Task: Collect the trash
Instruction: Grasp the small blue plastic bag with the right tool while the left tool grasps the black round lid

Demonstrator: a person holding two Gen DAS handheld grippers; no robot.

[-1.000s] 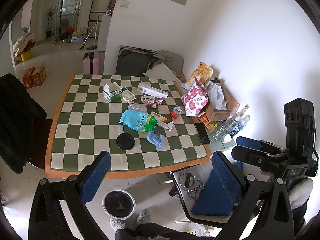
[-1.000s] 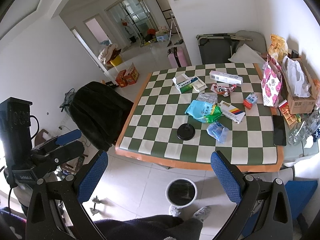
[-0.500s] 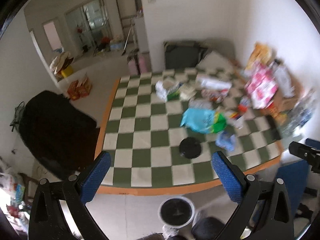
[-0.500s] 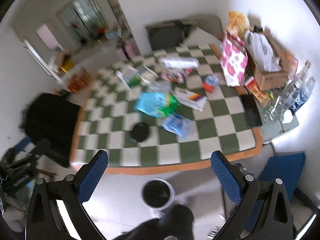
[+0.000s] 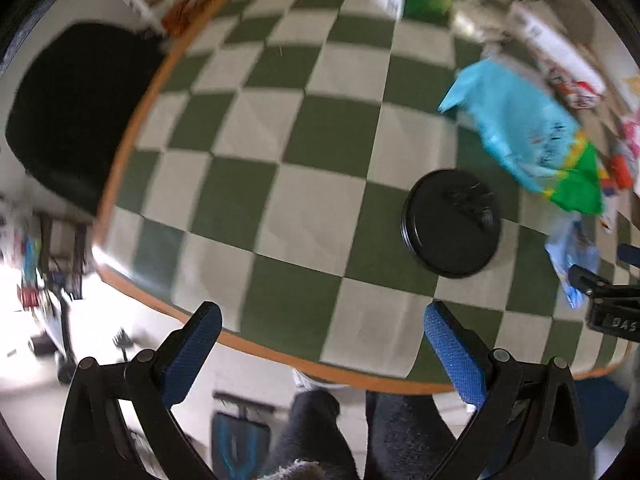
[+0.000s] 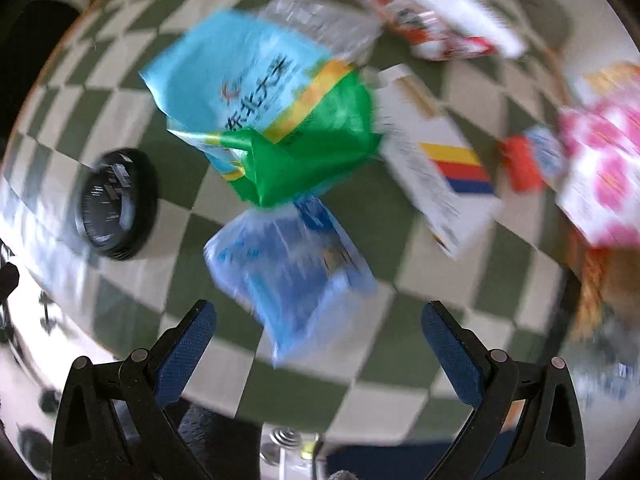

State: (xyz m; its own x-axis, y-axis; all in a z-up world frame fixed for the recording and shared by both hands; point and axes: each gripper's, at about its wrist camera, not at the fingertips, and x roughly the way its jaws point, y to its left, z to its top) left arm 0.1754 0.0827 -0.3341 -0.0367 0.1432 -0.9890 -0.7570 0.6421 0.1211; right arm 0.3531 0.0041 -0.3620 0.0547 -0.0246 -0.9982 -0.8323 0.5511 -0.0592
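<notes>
Trash lies on a green and white checkered table (image 5: 320, 140). A crumpled blue plastic wrapper (image 6: 292, 272) lies just ahead of my open, empty right gripper (image 6: 320, 344). Behind it lies a blue and green bag (image 6: 264, 112), also in the left wrist view (image 5: 528, 136). A black round lid (image 5: 452, 224) lies ahead and right of my open, empty left gripper (image 5: 324, 344); it shows at the left of the right wrist view (image 6: 116, 204). The other gripper's body (image 5: 612, 300) shows at the right edge. Both views are blurred.
A white box with coloured stripes (image 6: 440, 160), a small red carton (image 6: 524, 164), a pink flowered bag (image 6: 604, 168), and boxes (image 6: 436, 16) lie further back. A black chair (image 5: 68, 112) stands left of the table. The orange table edge (image 5: 280, 356) is close below me.
Both grippers have moved from standing back in the room down to just above the near part of the table. The bin on the floor has left both views.
</notes>
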